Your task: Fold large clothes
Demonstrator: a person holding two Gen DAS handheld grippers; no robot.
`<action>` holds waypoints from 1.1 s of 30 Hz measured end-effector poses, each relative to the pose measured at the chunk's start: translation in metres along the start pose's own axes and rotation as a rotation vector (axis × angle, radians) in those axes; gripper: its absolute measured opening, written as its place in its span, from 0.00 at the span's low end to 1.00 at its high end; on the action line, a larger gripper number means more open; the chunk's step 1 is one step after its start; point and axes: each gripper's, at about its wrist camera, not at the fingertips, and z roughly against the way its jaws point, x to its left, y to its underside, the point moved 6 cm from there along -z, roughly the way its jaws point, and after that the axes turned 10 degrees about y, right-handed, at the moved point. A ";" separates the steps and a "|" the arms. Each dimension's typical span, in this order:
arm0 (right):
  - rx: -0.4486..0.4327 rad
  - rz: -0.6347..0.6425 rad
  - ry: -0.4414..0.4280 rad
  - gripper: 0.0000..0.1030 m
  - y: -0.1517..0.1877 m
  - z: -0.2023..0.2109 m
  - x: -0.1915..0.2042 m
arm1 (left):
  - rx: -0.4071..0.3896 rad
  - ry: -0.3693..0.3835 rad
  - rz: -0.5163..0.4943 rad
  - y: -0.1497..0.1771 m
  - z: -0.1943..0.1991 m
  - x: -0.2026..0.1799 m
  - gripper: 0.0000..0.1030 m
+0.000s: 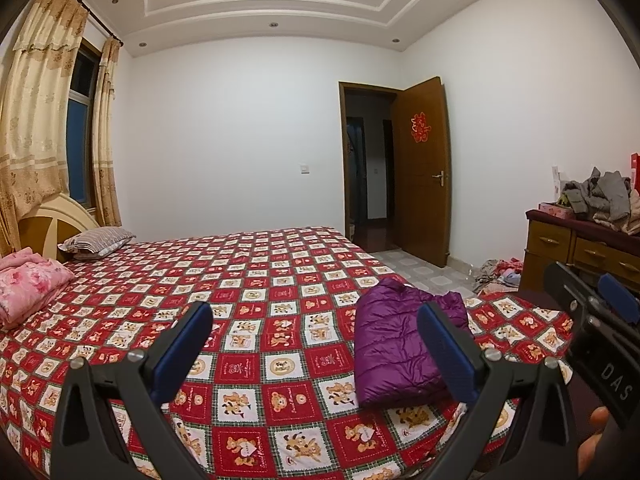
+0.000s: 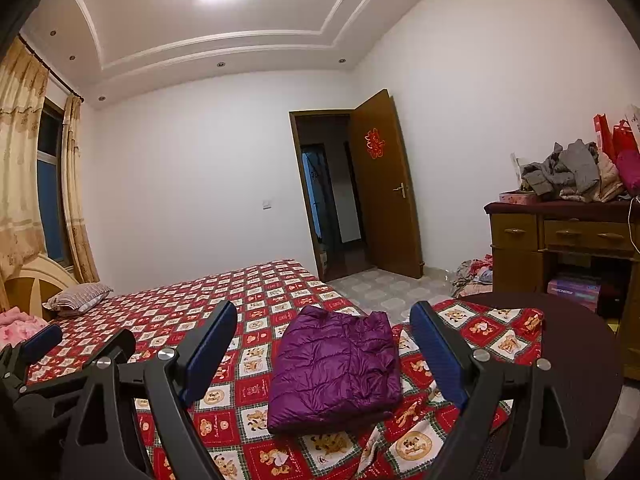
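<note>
On the red bear-print bedspread, near the bed's foot corner, your purple puffer jacket lies folded into a compact rectangle, flat on the cover. Your right gripper hovers before it with its blue pads spread wide, the jacket showing in the gap between them but touching neither. Your left gripper is likewise held with its jaws wide apart and nothing between them but bedspread; from its view the jacket sits to the right, partly behind the right-hand pad. Each gripper shows at the edge of the other's view, side by side. At the head of the bed you have a striped pillow and a bundle of pink floral bedding. Beyond the bed, the wooden door stands open. Off to your right, a wooden desk carries a heap of grey clothes, and more garments lie on the floor beside it.
</note>
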 end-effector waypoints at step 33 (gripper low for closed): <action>0.020 0.009 0.010 0.86 0.005 -0.002 0.004 | 0.033 -0.041 0.012 0.006 -0.006 0.001 1.00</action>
